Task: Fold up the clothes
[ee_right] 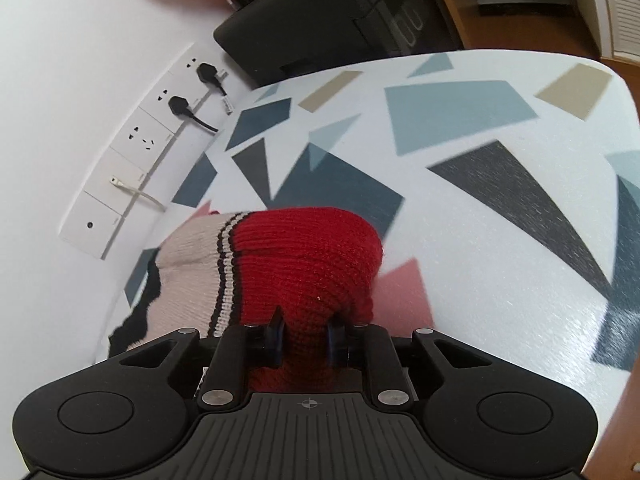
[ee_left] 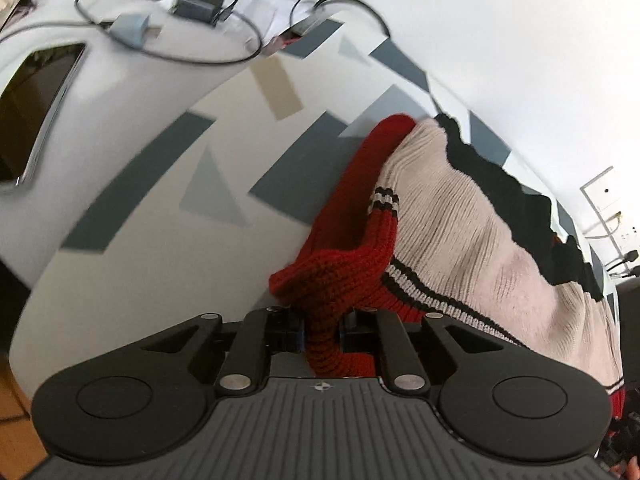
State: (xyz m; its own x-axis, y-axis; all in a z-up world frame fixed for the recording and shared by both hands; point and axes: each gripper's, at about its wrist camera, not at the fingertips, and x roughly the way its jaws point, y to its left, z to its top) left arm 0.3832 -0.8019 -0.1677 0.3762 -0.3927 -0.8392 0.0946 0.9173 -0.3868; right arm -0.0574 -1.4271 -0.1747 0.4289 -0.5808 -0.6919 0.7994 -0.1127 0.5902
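Observation:
A knitted sweater [ee_left: 452,224], beige with red edging and black-and-beige stripes, lies bunched on the patterned table [ee_left: 160,240]. My left gripper [ee_left: 322,330] is shut on a fold of its red knit, which stretches up from the jaws. In the right wrist view the same sweater [ee_right: 308,264] shows a red band that bulges in front of my right gripper [ee_right: 305,342], shut on that red knit. The beige body [ee_right: 192,276] trails to the left toward the wall. A black jagged part of the sweater [ee_left: 520,204] runs along the far edge.
A second white table [ee_left: 132,80] at the back left carries a dark screen [ee_left: 36,108], cables and a black adapter [ee_left: 198,4]. A wall socket strip [ee_right: 152,140] with two black plugs sits left of the table. A black chair [ee_right: 320,12] stands beyond the table's far edge.

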